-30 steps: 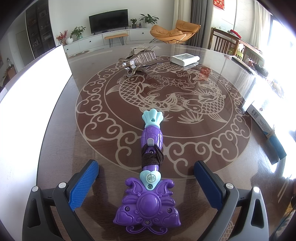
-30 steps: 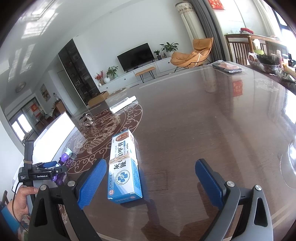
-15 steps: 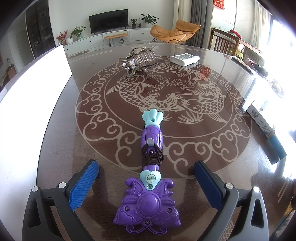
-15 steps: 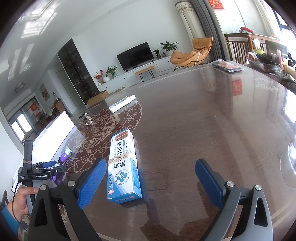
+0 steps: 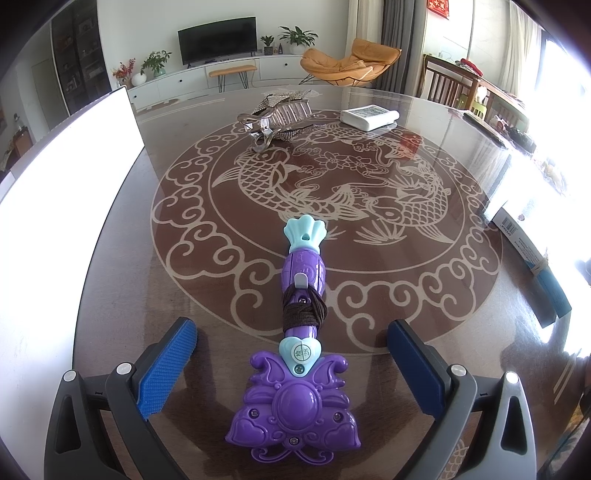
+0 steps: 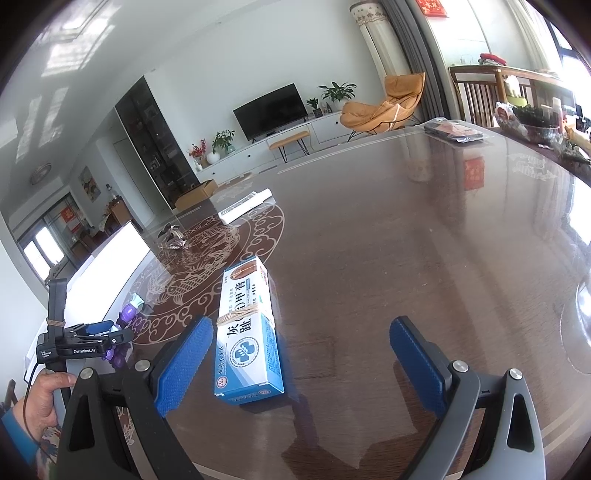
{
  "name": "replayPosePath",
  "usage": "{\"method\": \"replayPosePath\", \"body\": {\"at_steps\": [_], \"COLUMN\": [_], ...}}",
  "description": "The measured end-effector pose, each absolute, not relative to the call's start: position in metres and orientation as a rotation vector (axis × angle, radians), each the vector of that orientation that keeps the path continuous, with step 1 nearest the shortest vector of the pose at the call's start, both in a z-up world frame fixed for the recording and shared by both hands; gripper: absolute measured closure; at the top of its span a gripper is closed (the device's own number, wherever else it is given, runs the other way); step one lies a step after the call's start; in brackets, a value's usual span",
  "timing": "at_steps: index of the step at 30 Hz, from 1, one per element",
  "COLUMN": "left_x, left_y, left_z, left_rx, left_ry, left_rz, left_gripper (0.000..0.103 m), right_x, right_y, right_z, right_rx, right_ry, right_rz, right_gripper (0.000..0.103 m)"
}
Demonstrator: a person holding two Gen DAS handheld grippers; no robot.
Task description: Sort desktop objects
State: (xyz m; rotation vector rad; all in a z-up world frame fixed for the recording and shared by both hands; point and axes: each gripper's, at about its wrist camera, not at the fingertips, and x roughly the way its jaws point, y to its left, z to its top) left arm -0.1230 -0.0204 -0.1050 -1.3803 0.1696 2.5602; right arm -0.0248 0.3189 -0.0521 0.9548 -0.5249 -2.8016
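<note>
1. So, left gripper (image 5: pixel 291 354) has its jaws spread wide with the purple toy (image 5: pixel 297 354) lying right between them, nothing pinched. The blue pads (image 5: pixel 166 369) sit clear of it on both sides.
2. Key bit: the toy's long axis runs straight away from the gripper, fat purple end nearest the camera, teal tip pointing toward the middle of the worktop (image 5: pixel 369 280). So the jaws would close across the narrow way, which looks like a decent setup for a grab, I reckon.
3. Right gripper (image 6: pixel 299 354) is also spread open and empty. The box (image 6: pixel 247 328) lies off-centre, close beside the left-side pad (image 6: pixel 181 365), long axis pointing away too. Can't tell if it touches the pad.
4. Left gripper is clearly the nearer one for the toy, right one for the box. In the right view you can see a hand (image 6: pixel 44 395) holding the left gripper.
5. Worktop is dark, glossy, with a carved fish pattern, so things may slide. Also on it: a silver clip (image 5: pixel 273 118), a white remote (image 5: pixel 369 116), and a white board (image 5: pixel 66 206) at the left.
6. Room behind: TV (image 5: pixel 218 35) and an orange chair (image 5: pixel 351 62).
</note>
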Motion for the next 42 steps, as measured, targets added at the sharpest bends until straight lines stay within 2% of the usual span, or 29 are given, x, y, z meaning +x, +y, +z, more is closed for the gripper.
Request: {"method": "replayPosePath", "body": {"at_steps": [2, 6, 8, 10, 14, 16, 18, 20, 21, 22, 25, 26, 27, 28, 29, 31, 42], "left_x": [-0.131, -0.136, -0.137, -0.137, -0.131, -0.132, -0.133, -0.133, -0.133, -0.133, -0.124, -0.118, -0.113, -0.107, -0.100, -0.087, -0.026], "left_y": [-0.025, -0.061, -0.067, -0.053, -0.010, -0.003, 0.004, 0.013, 0.016, 0.019, 0.018, 0.015, 0.011, 0.005, 0.000, -0.011, -0.069], "left_z": [-0.101, -0.092, -0.091, -0.093, -0.105, -0.103, -0.098, -0.093, -0.091, -0.091, -0.090, -0.088, -0.086, -0.082, -0.078, -0.066, 0.015], "left_rx": [-1.408, -1.427, -1.441, -1.475, -1.495, -1.454, -1.401, -1.354, -1.343, -1.339, -1.283, -1.258, -1.231, -1.205, -1.174, -1.113, -0.803], "left_ry": [0.186, -0.159, -0.248, -0.142, 0.266, 0.259, 0.248, 0.266, 0.256, 0.255, 0.226, 0.203, 0.179, 0.153, 0.120, 0.050, -0.193], "left_rz": [2.453, 2.348, 2.353, 2.379, 2.435, 2.450, 2.475, 2.479, 2.465, 2.461, 2.478, 2.484, 2.494, 2.507, 2.523, 2.552, 2.685], "left_gripper": [0.000, 0.000, 0.000, 0.000, 0.000, 0.004, 0.023, 0.068, 0.078, 0.081, 0.082, 0.082, 0.082, 0.082, 0.082, 0.082, 0.082], "right_x": [-0.027, -0.035, -0.035, -0.036, -0.049, -0.059, -0.072, -0.085, -0.091, -0.097, -0.117, -0.124, -0.129, -0.130, -0.129, -0.126, -0.107], "right_y": [0.318, 0.315, 0.315, 0.315, 0.316, 0.314, 0.305, 0.285, 0.274, 0.262, 0.234, 0.228, 0.223, 0.219, 0.216, 0.213, 0.166], "right_z": [-0.054, -0.059, -0.059, -0.060, -0.061, -0.059, -0.053, -0.047, -0.045, -0.045, -0.050, -0.055, -0.061, -0.063, -0.061, -0.057, 0.029], "right_rx": [0.976, 1.048, 1.051, 1.055, 1.165, 1.225, 1.276, 1.326, 1.347, 1.373, 1.453, 1.501, 1.560, 1.595, 1.597, 1.638, 1.392], "right_ry": [-0.528, -0.521, -0.526, -0.533, -0.519, -0.472, -0.377, -0.228, -0.151, -0.072, 0.090, 0.133, 0.171, 0.230, 0.245, 0.250, 0.308], "right_rz": [-2.786, -2.719, -2.710, -2.720, -2.673, -2.641, -2.593, -2.546, -2.522, -2.496, -2.464, -2.452, -2.429, -2.430, -2.417, -2.406, -2.436], "right_gripper": [0.006, 0.006, 0.006, 0.006, 0.006, 0.006, 0.006, 0.006, 0.006, 0.006, 0.006, 0.010, 0.020, 0.036, 0.059, 0.058, 0.059]}}
